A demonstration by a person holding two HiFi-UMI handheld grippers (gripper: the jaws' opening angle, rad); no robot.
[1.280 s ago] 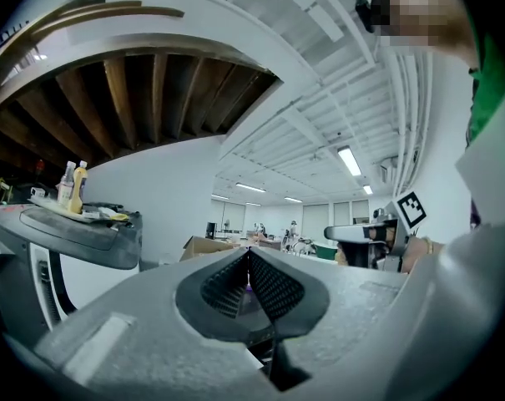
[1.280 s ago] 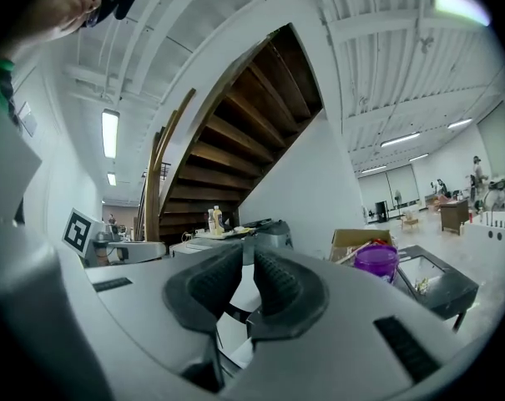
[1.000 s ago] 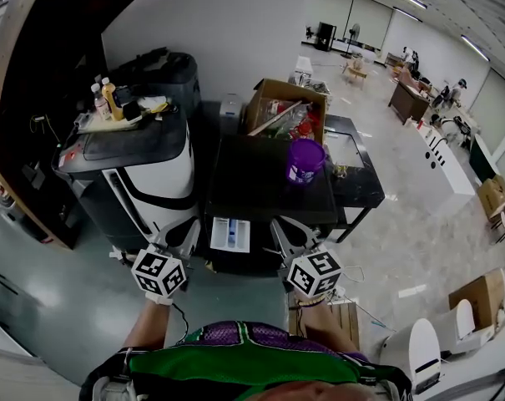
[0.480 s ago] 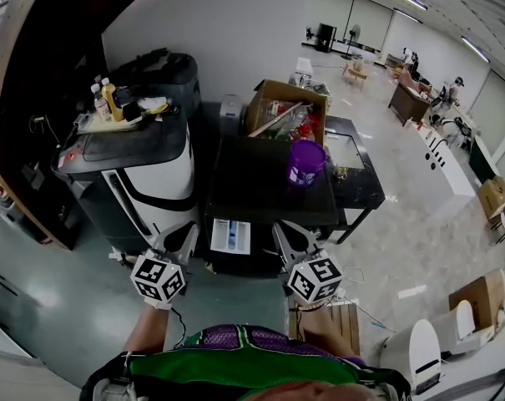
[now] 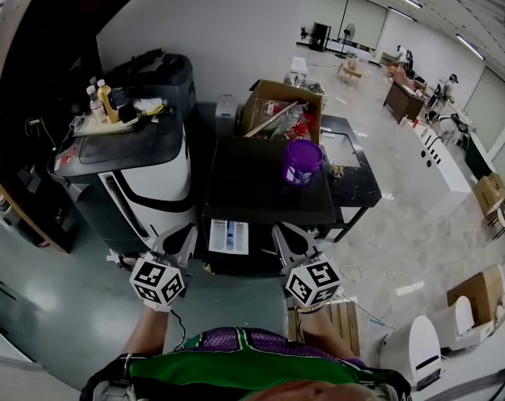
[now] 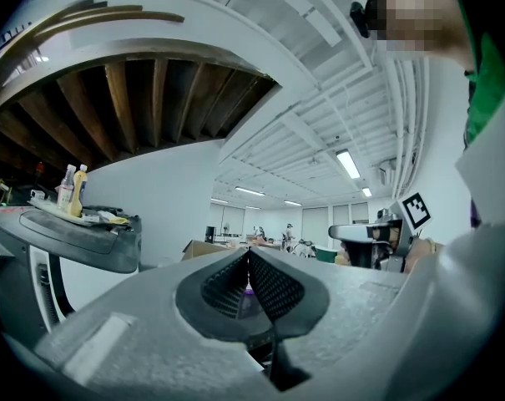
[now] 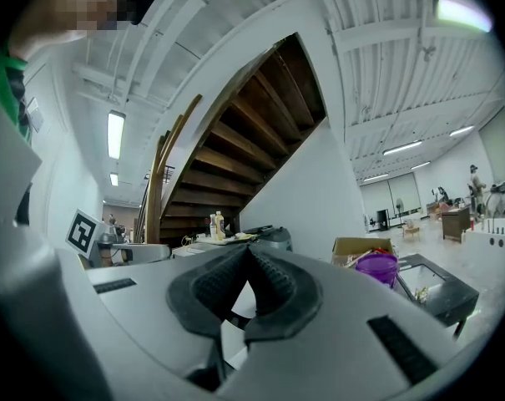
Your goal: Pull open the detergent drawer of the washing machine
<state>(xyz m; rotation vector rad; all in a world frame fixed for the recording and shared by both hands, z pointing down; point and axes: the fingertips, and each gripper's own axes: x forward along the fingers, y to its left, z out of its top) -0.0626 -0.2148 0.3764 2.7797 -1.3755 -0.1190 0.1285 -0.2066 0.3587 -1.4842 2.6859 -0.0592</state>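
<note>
The black washing machine stands in front of me in the head view. Its detergent drawer, a white tray with a blue insert, juts out from the upper left of the machine's front. My left gripper hangs just left of the drawer and my right gripper just right of it. Neither touches it. In the left gripper view the left gripper has its ribbed pads pressed together with nothing between them. In the right gripper view the right gripper is likewise shut and empty. Both point level toward the machine.
A white and black appliance stands to the left, with bottles on a tray on top. A purple tub sits on the washing machine's top, a cardboard box behind it. A low black table stands to the right, a wooden pallet by my feet.
</note>
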